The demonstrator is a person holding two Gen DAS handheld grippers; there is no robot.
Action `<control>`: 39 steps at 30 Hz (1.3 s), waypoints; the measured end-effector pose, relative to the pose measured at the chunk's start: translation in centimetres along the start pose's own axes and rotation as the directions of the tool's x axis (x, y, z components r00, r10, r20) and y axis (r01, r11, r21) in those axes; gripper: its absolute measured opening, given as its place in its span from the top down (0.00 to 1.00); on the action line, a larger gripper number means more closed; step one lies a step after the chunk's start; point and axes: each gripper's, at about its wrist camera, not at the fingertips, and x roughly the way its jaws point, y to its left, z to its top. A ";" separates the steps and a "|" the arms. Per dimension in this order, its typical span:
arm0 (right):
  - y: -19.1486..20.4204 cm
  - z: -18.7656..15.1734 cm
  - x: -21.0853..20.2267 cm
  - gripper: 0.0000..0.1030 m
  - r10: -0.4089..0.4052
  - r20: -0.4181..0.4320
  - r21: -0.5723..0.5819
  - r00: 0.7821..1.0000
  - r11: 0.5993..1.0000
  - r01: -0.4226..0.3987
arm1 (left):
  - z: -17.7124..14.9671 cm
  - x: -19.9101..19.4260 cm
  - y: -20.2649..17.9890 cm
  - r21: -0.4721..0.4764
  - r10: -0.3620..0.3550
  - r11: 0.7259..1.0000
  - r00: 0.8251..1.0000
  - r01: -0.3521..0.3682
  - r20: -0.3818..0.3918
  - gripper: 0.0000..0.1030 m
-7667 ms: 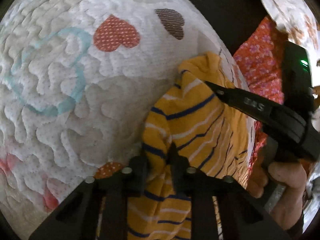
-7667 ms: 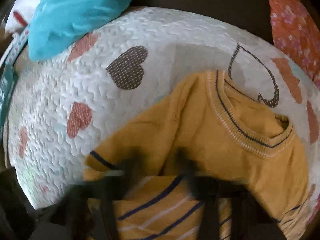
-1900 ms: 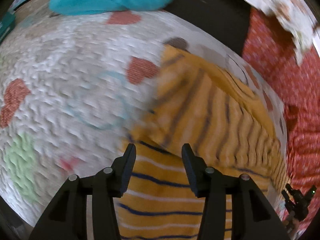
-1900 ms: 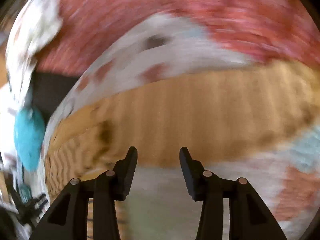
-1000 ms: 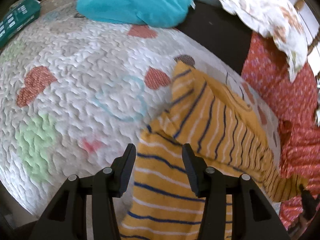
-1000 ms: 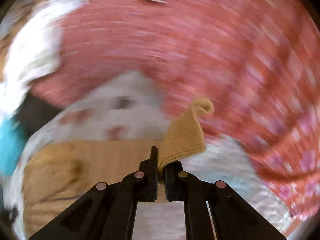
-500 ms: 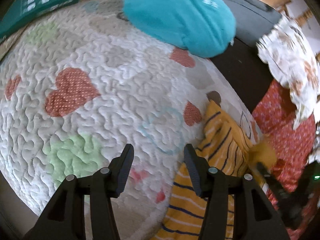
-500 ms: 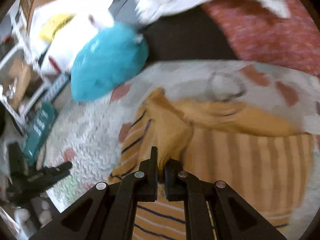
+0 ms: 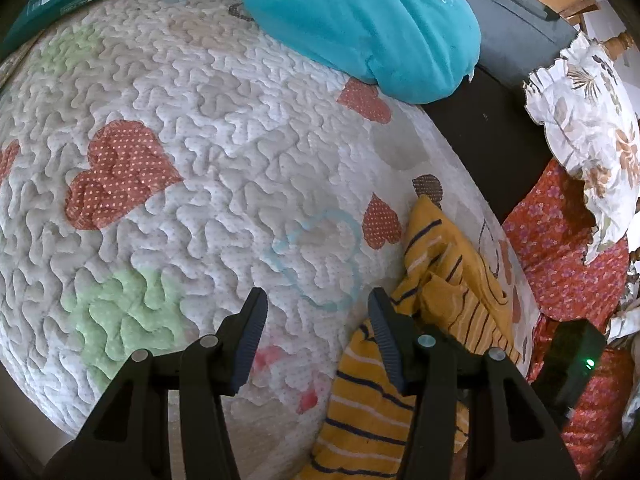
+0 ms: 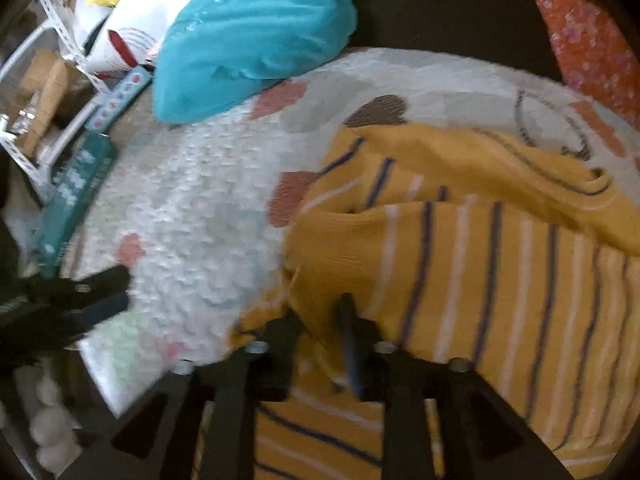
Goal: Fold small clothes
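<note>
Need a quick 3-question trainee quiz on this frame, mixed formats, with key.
1. True or false: the left gripper is open over bare quilt, beside the sweater.
2. The right gripper is at: A) the teal pillow, B) a folded-over flap of the sweater, C) the red floral cloth.
3. Fill in: the sweater is yellow with navy and ____ stripes.

Key: 1 true. 2 B; its jaws stand slightly apart with yellow fabric between them, and blur hides whether they grip it. 3 white.
</note>
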 end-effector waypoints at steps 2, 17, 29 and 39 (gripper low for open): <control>0.8 -0.3 0.1 0.59 0.097 -0.017 0.011 0.995 0.995 -0.097 | 0.0 0.1 0.2 -0.007 0.006 1.000 1.000 -0.006 0.000 0.50; -16.7 -5.3 -8.8 0.58 -0.163 0.059 0.370 0.985 0.920 0.130 | -3.6 7.7 -8.8 0.245 0.034 0.970 0.989 0.003 -0.146 0.49; -23.4 -22.5 -17.9 0.45 -0.024 0.124 0.658 0.992 0.750 -0.064 | -6.6 4.1 -2.0 0.156 -0.004 0.987 0.982 0.034 -0.189 0.48; -17.6 -33.5 -16.3 0.44 0.315 0.217 0.693 0.924 0.617 -0.373 | -15.5 -0.4 0.8 0.268 0.033 0.963 0.979 0.022 -0.199 0.33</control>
